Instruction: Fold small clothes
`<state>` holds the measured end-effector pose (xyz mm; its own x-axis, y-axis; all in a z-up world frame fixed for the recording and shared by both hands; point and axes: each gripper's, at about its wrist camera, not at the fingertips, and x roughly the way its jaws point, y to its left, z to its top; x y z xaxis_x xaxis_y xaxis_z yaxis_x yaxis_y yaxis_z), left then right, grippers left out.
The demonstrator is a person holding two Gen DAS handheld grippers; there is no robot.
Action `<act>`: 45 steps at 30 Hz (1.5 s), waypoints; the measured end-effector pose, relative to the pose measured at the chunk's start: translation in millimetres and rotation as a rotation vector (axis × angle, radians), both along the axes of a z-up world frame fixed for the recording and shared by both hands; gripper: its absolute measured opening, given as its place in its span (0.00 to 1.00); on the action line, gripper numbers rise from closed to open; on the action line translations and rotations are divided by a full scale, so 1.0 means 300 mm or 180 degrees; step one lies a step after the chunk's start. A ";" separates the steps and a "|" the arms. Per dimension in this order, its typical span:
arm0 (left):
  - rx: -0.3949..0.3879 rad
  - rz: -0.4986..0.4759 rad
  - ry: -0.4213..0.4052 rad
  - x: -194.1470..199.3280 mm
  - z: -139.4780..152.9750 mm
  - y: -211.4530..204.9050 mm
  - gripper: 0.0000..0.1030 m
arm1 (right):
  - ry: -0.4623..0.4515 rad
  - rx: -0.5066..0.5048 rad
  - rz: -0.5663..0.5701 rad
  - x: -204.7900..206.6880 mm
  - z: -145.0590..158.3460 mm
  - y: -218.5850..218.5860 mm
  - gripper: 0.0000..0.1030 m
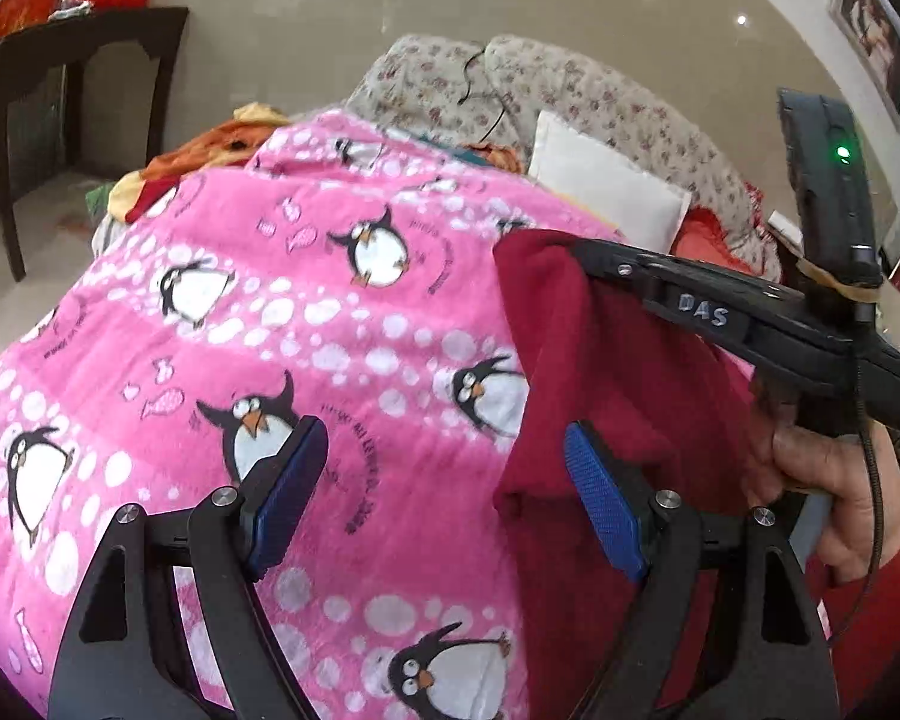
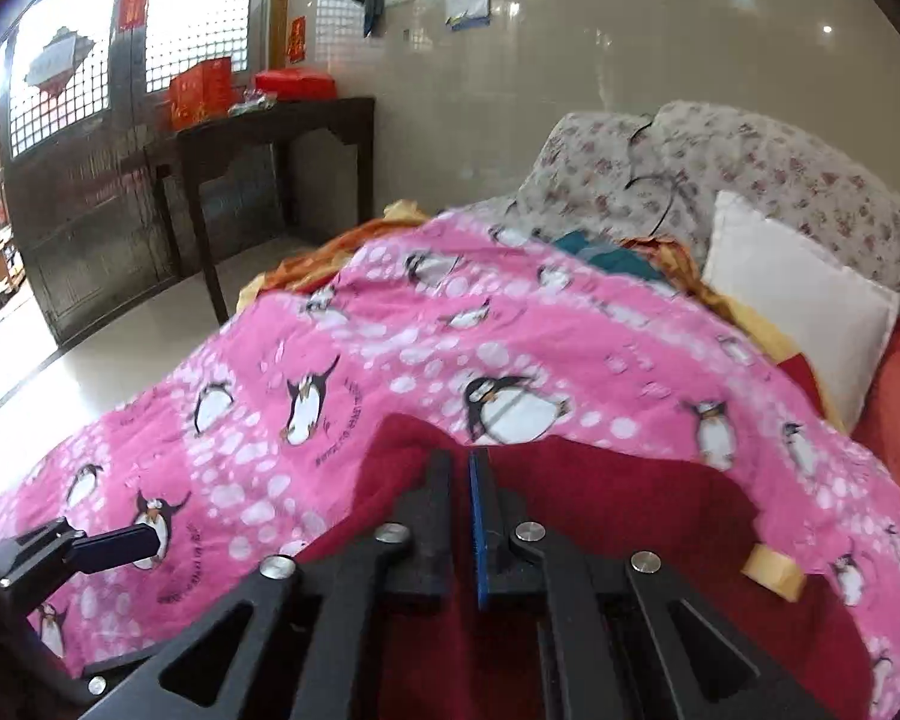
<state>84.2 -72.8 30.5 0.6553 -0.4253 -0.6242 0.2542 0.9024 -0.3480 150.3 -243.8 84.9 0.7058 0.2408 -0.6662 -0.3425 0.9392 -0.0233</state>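
We had barely begun folding: our right gripper (image 2: 463, 480) pinched the red garment's (image 1: 618, 396) edge on the penguin blanket (image 1: 240, 312), left gripper (image 1: 444, 480) gaping beside it.

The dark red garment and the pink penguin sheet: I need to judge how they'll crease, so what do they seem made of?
The dark red garment looks like a thick, matte knit or fleece, with a fuzzy surface and soft rounded folds. The pink penguin sheet looks like thin printed woven cotton or a blend: it is flat and smooth, with fine wrinkles. The fibre itself can't be told.
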 end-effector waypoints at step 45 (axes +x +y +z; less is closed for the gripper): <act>0.0243 -0.0487 -0.0205 -0.160 0.122 -0.321 0.79 | 0.0371 0.1034 -0.2505 -0.995 -0.125 -1.148 0.44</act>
